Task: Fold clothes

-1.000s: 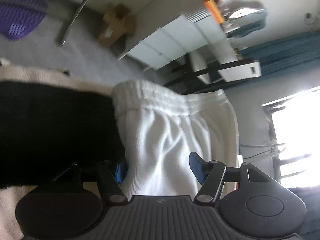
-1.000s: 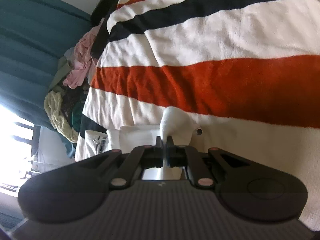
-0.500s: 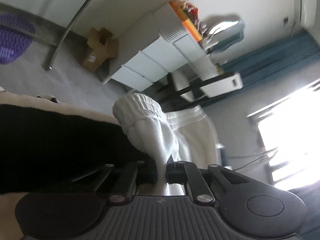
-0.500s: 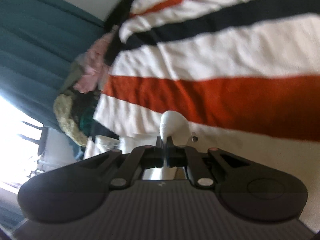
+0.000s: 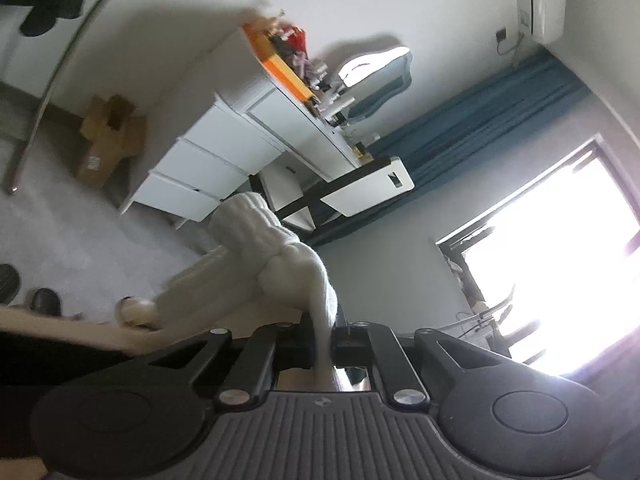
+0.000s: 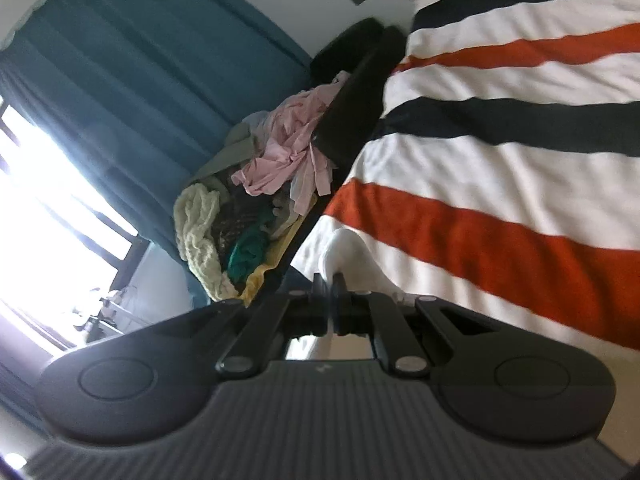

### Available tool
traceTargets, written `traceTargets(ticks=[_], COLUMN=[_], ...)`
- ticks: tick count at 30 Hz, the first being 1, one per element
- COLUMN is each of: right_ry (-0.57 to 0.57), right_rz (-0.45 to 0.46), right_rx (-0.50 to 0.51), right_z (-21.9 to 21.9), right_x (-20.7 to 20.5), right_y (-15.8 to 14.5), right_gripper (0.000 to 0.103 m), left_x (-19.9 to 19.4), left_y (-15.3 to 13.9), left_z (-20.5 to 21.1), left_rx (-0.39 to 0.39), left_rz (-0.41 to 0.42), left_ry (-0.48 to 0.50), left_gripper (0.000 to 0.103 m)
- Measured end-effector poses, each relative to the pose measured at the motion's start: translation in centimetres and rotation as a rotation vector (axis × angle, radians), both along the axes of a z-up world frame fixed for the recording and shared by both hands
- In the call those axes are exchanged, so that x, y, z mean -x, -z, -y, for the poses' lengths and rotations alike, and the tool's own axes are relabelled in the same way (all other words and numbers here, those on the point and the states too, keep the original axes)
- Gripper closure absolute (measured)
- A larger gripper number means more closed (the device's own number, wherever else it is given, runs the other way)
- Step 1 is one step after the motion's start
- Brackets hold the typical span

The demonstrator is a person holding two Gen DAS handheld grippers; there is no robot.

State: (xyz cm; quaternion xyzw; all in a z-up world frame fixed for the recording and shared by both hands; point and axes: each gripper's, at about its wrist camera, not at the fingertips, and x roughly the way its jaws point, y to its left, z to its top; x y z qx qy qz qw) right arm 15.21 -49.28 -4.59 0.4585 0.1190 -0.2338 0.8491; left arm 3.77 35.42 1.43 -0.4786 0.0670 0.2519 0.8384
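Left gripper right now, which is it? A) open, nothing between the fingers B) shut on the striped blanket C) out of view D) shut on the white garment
D: in the left wrist view the left gripper has its jaws closed together with the white garment pinched between them and bunched up ahead of the fingers.

Bed side: the striped blanket lies flat and open.
Bed edge: the clothes pile blocks.
Floor side: white drawers and cardboard box stand well apart.
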Motion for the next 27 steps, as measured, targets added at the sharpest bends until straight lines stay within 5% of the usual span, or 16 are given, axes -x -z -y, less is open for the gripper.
traceTargets(ticks=[6,10,15,19,22,25,27], right_ry=[-0.005,-0.016,-0.030,-0.032,0.006,-0.023,-0.080], right_rz=[-0.110,-0.189,-0.274,-0.280,-0.262,-0.268,-0.232], right_rx=[0.091,0.075,0.052,0.016,-0.077,-0.105,-0.139], right_z=[-1.7,-1.3,-0.8,-0.7,0.0,0.1,0.0], right_x=[-13.3,-17.9,-22.7,-22.5,-21.5,-20.5,-19.0], right_y=[3.2,7.1,11.4,11.9,11.3,10.0,9.0], right_gripper=[0.098,0.098,0.098,0.097,0.085,0.069,0.039], left_x=[-14.8,-23.2,-28.8,-29.5,-28.7,-26.5,-24.2], left_y=[1.4,4.8,7.8,7.5,6.5,5.0,4.3], left_z=[-0.3,-0.9,-1.9,-1.9,-2.0,-1.8,-1.9], left_rx=[-0.084,-0.055,0.021,-0.037,-0.100,-0.102,-0.064], left_rz=[-0.101,-0.222,-0.337,-0.412,-0.432,-0.410,-0.375], left_ry=[0.025,0.033,0.040,0.071,0.101,0.118,0.133], left_gripper=[0.095,0.095,0.094,0.090,0.077,0.045,0.043])
